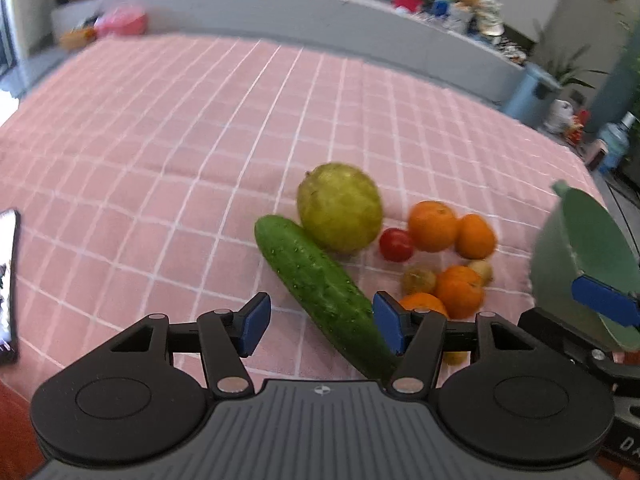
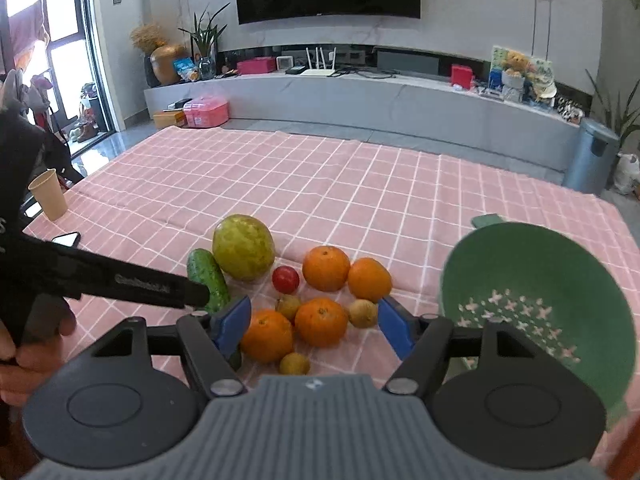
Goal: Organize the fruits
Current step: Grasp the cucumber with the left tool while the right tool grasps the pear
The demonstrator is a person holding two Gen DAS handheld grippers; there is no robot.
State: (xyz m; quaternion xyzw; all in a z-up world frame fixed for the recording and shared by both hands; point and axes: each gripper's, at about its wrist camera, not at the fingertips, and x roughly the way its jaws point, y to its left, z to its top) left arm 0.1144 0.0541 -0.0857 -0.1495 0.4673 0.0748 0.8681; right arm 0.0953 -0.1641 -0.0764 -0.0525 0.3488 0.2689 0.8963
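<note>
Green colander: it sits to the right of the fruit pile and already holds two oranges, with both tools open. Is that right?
Not quite. The green colander holds no fruit; the right wrist view shows its perforated bottom bare. All four oranges lie on the pink checked cloth. It is right of the pile, and the left tool and right tool are open.

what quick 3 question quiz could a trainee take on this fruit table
1. True or false: the cucumber touches the big yellow-green fruit.
2. How many oranges lie on the cloth? A) two B) four C) six
3. Fill in: the green strainer bowl sits on the ___ side of the fruit pile in the right wrist view.

Key:
1. True.
2. B: four, one being this orange.
3. Right. Also note that the left gripper and the right gripper both have open jaws holding nothing.
</note>
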